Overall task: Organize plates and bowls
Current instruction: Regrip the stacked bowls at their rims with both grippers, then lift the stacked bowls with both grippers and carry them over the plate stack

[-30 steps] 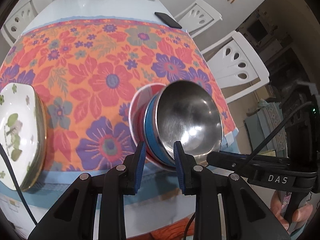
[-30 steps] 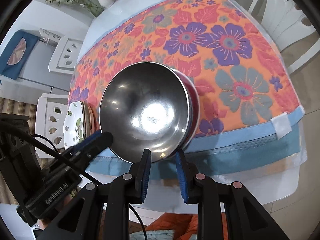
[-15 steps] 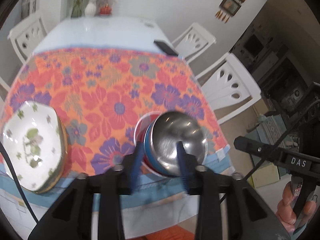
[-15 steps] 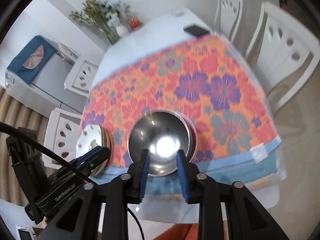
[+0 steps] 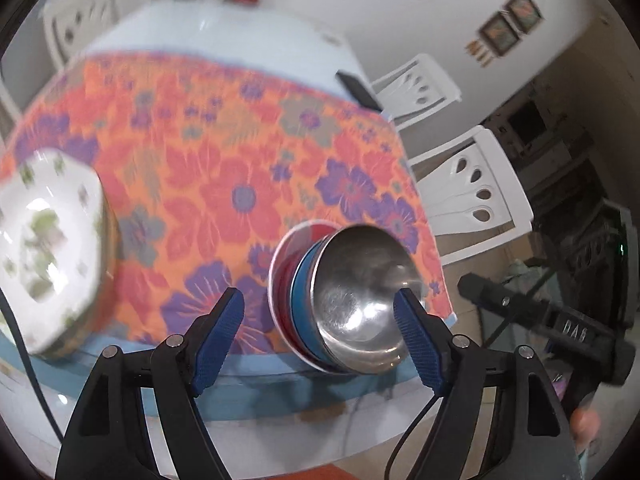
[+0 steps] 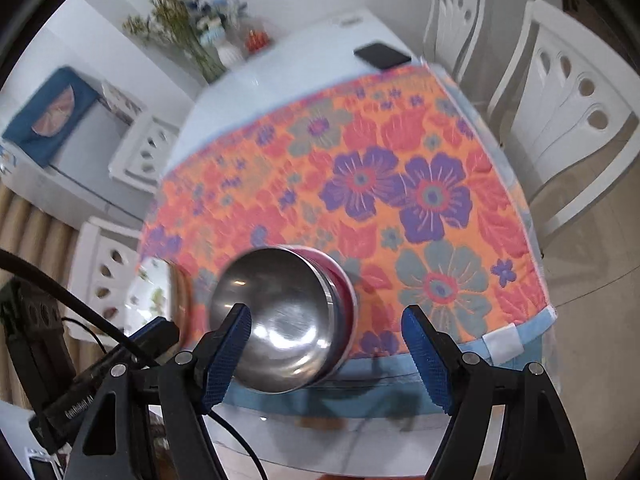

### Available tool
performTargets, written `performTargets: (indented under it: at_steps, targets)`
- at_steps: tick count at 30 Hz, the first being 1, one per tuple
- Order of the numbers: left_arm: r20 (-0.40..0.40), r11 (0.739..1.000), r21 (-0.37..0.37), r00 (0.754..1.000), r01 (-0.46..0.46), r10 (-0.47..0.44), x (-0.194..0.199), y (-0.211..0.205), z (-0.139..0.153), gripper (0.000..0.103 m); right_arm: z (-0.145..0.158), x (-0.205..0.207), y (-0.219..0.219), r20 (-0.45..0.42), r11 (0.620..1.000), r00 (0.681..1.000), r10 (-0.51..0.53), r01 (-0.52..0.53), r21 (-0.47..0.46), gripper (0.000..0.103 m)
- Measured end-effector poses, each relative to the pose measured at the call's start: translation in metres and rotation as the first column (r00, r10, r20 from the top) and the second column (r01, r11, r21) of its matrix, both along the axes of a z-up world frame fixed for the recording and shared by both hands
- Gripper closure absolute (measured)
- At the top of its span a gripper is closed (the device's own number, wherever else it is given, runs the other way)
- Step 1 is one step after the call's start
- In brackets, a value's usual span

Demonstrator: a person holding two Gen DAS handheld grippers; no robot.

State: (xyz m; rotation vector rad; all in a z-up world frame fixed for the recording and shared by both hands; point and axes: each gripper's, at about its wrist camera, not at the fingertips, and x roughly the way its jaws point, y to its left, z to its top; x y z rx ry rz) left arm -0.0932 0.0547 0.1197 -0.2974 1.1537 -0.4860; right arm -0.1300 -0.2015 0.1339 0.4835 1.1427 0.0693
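Note:
A stack of nested bowls, steel bowl point(image 5: 362, 300) on top with blue and red ones under it, stands near the front edge of the flowered tablecloth point(image 5: 224, 168); it also shows in the right wrist view point(image 6: 280, 316). A stack of white flowered plates point(image 5: 44, 248) sits at the left front; its edge shows in the right wrist view point(image 6: 154, 296). My left gripper point(image 5: 318, 338) is open and empty, above the table's front edge, apart from the bowls. My right gripper point(image 6: 326, 360) is open and empty, likewise in front of the bowls.
A black phone point(image 6: 382, 55) lies at the far right of the table. A vase of flowers point(image 6: 224, 50) stands at the far end. White chairs point(image 5: 472, 196) stand along the right side, others on the left point(image 6: 104, 268).
Both grippers have opened wide from nearly shut and drawn back and up from the bowl stack. The bowls and plates have stayed in place.

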Motion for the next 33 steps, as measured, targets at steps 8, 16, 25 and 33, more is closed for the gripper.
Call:
performTargets:
  at_steps: [8,16,25,33]
  targets:
    - [-0.105,0.998,-0.006,0.992,-0.070,0.069,0.011,-0.008,-0.040,0.030,-0.045,0.022,0.011,-0.071,0.988,0.987,0.145,-0.148,-0.034,0.034]
    - [-0.156,0.997,-0.004,0.985,-0.078,0.076,0.023,-0.019,-0.062,0.044,-0.074,0.042,0.023,-0.119,0.976,0.968,0.219,-0.218,0.019,0.045]
    - [-0.219,0.992,-0.049,0.971,-0.113,0.100,0.027,-0.019,-0.084,0.062,-0.098,0.053,0.022,-0.143,0.963,0.957,0.251,-0.231,0.142,0.050]
    - [-0.220,0.987,-0.045,0.965,-0.152,0.139,0.024,-0.020,-0.082,0.062,-0.105,0.055,0.023,-0.141,0.955,0.953,0.268,-0.243,0.173,0.051]
